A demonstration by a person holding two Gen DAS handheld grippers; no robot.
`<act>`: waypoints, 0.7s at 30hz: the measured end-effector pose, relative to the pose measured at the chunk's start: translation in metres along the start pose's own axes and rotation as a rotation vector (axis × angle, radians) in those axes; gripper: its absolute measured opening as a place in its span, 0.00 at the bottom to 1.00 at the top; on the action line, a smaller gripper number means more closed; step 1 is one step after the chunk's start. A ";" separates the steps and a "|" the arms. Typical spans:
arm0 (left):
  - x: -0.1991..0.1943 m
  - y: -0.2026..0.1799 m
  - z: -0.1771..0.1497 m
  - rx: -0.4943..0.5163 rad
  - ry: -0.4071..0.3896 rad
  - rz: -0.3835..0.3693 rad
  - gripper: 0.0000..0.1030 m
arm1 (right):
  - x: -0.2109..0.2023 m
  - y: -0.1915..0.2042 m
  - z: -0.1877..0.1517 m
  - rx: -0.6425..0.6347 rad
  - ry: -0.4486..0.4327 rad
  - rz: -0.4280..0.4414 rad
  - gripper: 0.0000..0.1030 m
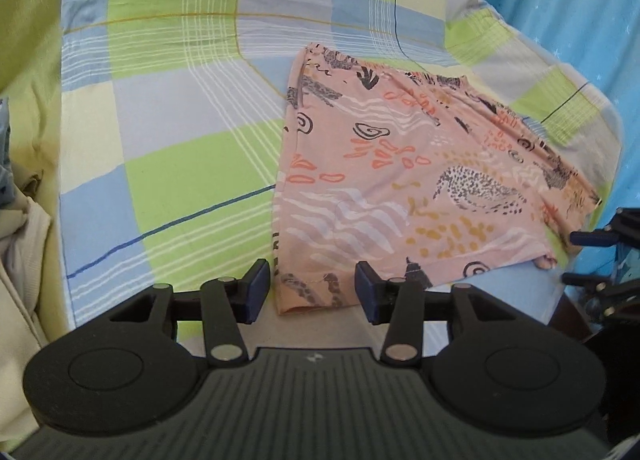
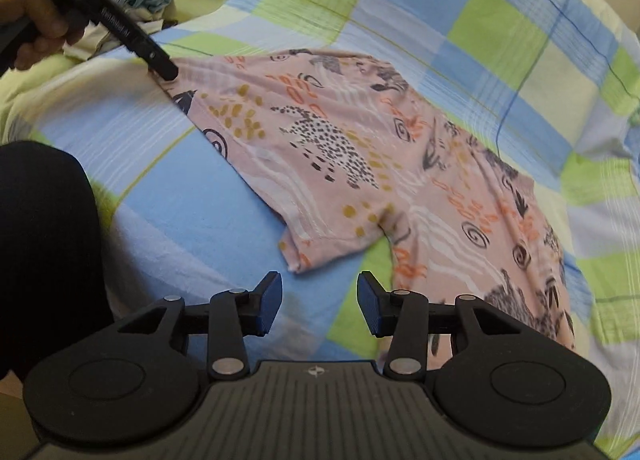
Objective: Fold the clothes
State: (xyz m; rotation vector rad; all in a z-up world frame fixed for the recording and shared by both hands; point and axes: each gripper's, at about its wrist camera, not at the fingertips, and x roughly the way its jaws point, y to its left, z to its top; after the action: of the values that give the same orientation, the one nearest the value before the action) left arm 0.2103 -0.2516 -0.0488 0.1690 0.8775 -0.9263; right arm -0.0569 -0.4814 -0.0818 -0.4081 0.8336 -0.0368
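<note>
On the checked bedsheet (image 1: pixel 168 163) our pink printed T-shirt (image 1: pixel 384 179) lies spread flat, our left gripper (image 1: pixel 312 292) with fingers apart at its hem corner and our right gripper (image 2: pixel 319 302) likewise spread beside its sleeve (image 2: pixel 320 244), where closing too deep could pinch sheet with shirt.

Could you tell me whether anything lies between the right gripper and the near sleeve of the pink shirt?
Nothing visible does. The right gripper is open just short of the pink shirt, whose near sleeve lies flat on the checked bedsheet, with only bare sheet between. The left gripper is open at the shirt's other corner.
</note>
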 end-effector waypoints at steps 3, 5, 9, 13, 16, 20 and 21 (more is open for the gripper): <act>0.000 0.004 0.003 -0.039 -0.001 -0.035 0.05 | 0.013 0.017 0.001 -0.136 -0.002 -0.058 0.43; -0.001 0.006 0.006 -0.060 -0.007 -0.055 0.03 | 0.017 0.029 0.000 -0.256 -0.017 -0.099 0.41; -0.012 0.007 0.015 -0.075 -0.048 -0.084 0.02 | 0.026 0.033 0.003 -0.364 -0.003 -0.106 0.00; -0.034 0.010 0.025 -0.084 -0.088 -0.115 0.02 | 0.009 0.022 0.009 -0.278 -0.021 -0.050 0.00; -0.043 0.011 0.022 -0.069 -0.068 -0.114 0.02 | -0.011 0.015 0.010 -0.214 -0.034 0.019 0.01; -0.029 0.016 0.009 -0.057 0.003 -0.064 0.01 | -0.004 0.011 0.003 -0.195 0.007 0.056 0.01; -0.026 0.018 0.006 -0.052 0.016 -0.038 0.01 | -0.002 0.010 0.001 -0.185 0.012 0.061 0.01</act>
State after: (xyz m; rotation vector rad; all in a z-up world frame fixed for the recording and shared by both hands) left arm 0.2195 -0.2274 -0.0304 0.1153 0.9219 -0.9379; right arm -0.0583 -0.4710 -0.0837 -0.5565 0.8640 0.0948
